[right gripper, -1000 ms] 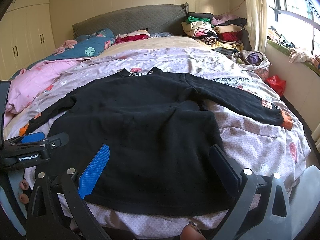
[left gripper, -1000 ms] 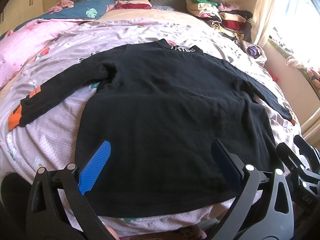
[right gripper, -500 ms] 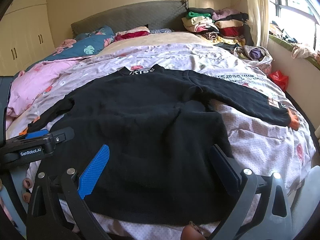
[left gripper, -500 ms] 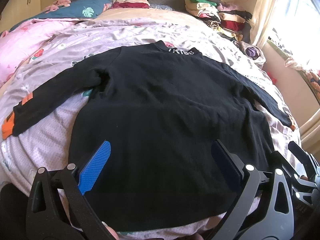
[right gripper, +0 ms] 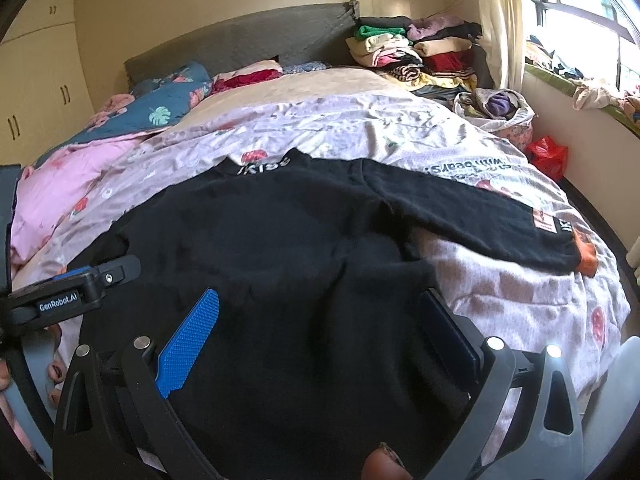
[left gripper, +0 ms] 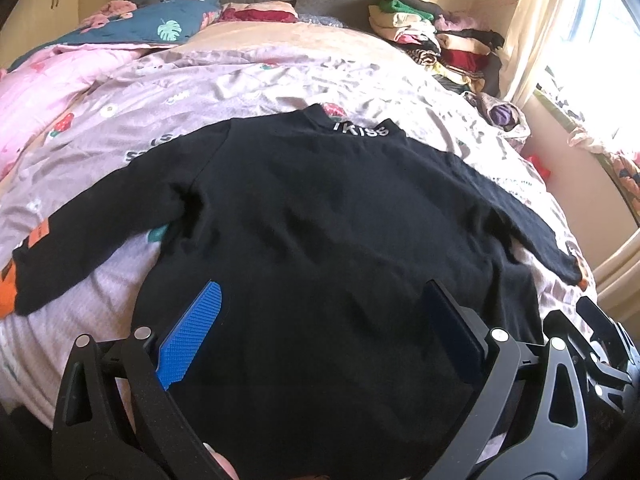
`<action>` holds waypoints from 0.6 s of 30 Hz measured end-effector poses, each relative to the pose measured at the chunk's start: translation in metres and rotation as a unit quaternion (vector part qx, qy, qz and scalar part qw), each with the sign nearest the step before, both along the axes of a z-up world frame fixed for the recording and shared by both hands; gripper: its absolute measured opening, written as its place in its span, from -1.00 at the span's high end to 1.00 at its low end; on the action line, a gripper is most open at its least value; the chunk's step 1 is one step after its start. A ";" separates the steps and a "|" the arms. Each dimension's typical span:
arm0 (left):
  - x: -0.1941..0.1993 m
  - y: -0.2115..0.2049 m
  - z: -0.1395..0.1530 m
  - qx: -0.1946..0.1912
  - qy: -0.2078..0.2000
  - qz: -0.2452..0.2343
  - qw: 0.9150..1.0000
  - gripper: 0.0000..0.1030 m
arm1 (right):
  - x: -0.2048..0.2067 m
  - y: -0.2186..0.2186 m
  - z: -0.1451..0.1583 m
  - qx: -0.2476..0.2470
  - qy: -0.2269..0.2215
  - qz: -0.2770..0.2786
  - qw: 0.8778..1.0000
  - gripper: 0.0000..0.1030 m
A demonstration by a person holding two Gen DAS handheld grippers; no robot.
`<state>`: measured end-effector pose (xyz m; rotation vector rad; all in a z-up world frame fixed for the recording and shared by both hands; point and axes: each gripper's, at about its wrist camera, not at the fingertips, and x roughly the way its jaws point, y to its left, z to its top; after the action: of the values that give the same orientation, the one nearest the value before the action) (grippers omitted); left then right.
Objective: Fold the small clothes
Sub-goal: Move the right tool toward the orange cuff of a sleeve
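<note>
A black long-sleeved top (left gripper: 328, 232) lies flat on the bed, sleeves spread out, white lettering on the collar at the far end. It also shows in the right wrist view (right gripper: 288, 264). Its cuffs are orange (right gripper: 586, 254). My left gripper (left gripper: 324, 320) is open and empty, low over the top's hem on the left side. My right gripper (right gripper: 320, 320) is open and empty, low over the hem on the right side. The left gripper shows at the left edge of the right wrist view (right gripper: 80, 292).
The bed has a lilac patterned sheet (left gripper: 260, 76) with a pink quilt (right gripper: 68, 176) at the left. A pile of folded clothes (right gripper: 416, 52) stands at the far right by the headboard. A window and sill are at the right, and a red bag (right gripper: 548, 156) lies on the floor.
Both grippers have moved forward and lower over the top's hem. The top has not moved. Both stay open.
</note>
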<state>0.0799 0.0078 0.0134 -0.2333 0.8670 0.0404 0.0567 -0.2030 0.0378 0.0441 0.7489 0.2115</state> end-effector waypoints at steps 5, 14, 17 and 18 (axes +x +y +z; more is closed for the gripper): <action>0.017 0.000 0.001 0.001 0.007 0.001 1.000 -0.83 | 0.016 -0.002 0.008 -0.003 -0.008 -0.016 1.000 -0.92; 0.045 0.002 0.010 0.005 0.004 0.004 1.000 -0.83 | 0.048 -0.006 0.029 -0.001 -0.027 -0.041 0.999 -0.92; 0.053 0.002 0.015 0.003 0.000 0.008 1.000 -0.83 | 0.057 -0.006 0.029 0.004 -0.022 -0.050 0.998 -0.92; 0.055 0.001 0.016 0.003 -0.001 0.008 1.000 -0.83 | 0.060 -0.006 0.030 0.006 -0.020 -0.053 0.998 -0.92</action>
<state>0.1354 0.0090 0.0293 -0.2351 0.8638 0.0580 0.1166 -0.2094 0.0675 0.0898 0.7036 0.1161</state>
